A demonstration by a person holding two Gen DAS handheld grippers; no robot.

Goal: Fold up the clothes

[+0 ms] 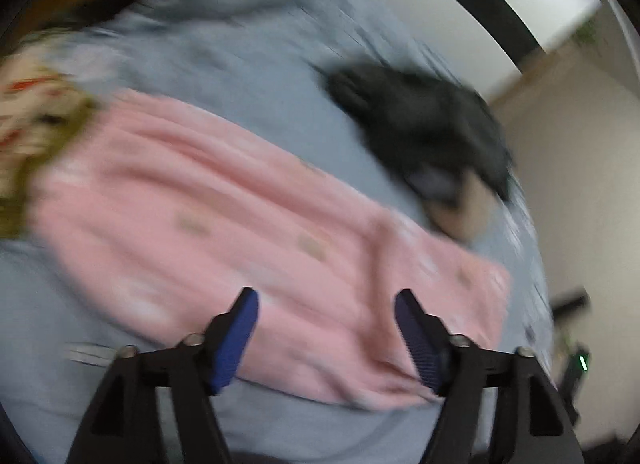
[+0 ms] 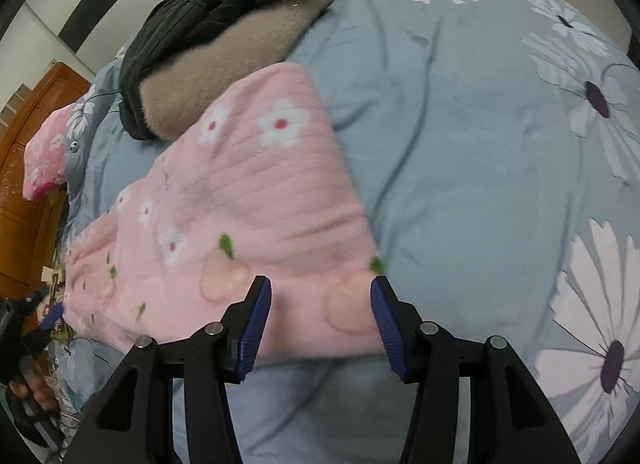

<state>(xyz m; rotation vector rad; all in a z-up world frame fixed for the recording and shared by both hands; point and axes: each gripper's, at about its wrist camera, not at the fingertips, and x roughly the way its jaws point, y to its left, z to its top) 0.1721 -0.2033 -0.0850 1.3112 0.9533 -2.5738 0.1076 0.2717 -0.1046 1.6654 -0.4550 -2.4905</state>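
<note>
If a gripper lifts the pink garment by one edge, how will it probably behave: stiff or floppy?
The pink garment looks like soft fleece lying in folds on the bedspread, so it will likely droop and hang floppy. It seems light, probably easy to lift. Its fuzzy surface suggests little slipping. Both the left tongs and the right tongs stand open.

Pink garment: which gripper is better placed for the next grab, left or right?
Right, probably. The right gripper is open and straddles the near edge of the pink garment, sharp in view. The left gripper is open over it too, but its view is motion-blurred.
</note>
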